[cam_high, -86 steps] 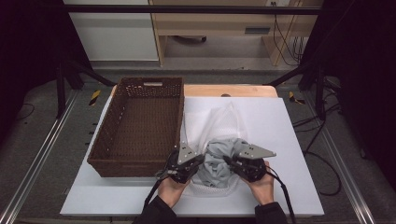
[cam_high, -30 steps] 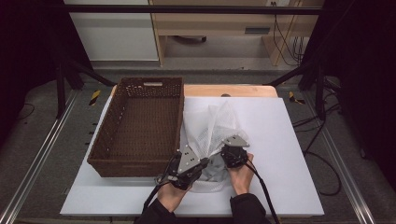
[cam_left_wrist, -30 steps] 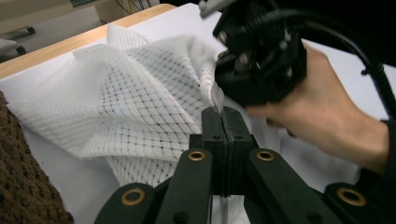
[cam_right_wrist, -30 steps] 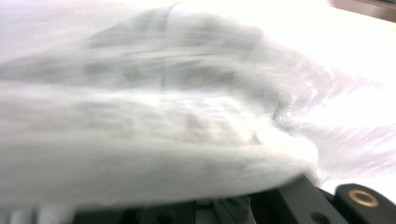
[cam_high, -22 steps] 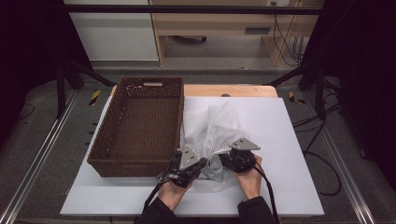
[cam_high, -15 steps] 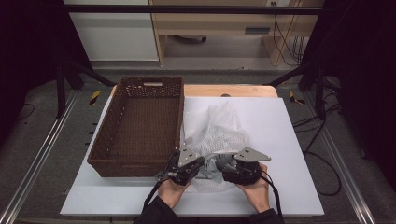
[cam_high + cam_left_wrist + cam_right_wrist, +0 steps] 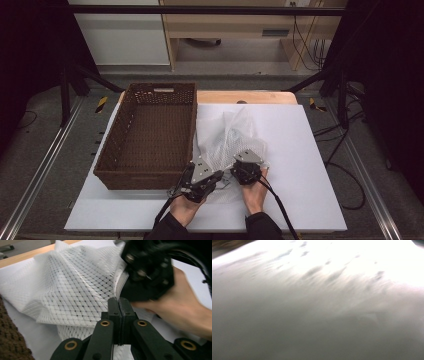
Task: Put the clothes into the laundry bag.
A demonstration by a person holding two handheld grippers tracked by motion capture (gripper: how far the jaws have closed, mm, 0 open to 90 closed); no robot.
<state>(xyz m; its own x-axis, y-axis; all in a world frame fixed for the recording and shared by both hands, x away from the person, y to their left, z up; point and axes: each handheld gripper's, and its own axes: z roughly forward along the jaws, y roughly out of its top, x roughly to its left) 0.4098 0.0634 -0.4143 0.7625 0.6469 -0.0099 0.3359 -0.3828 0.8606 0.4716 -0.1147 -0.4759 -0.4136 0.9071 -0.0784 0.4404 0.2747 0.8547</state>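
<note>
Mesh bag (image 7: 75,287) sits clenched in left claw (image 7: 119,301); right claw (image 7: 246,167), closing, presses into it.

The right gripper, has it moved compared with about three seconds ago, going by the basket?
Yes. The right gripper now sits nearer the basket and close beside the left gripper, on the mesh bag. Its jaws have just been closing.

From above, my white desk (image 7: 310,165) is evenly lit against dark surroundings, my left tongs (image 7: 119,305) show sharp while the hand (image 7: 180,310) beyond smears, and my right view is washed-out blur.
</note>
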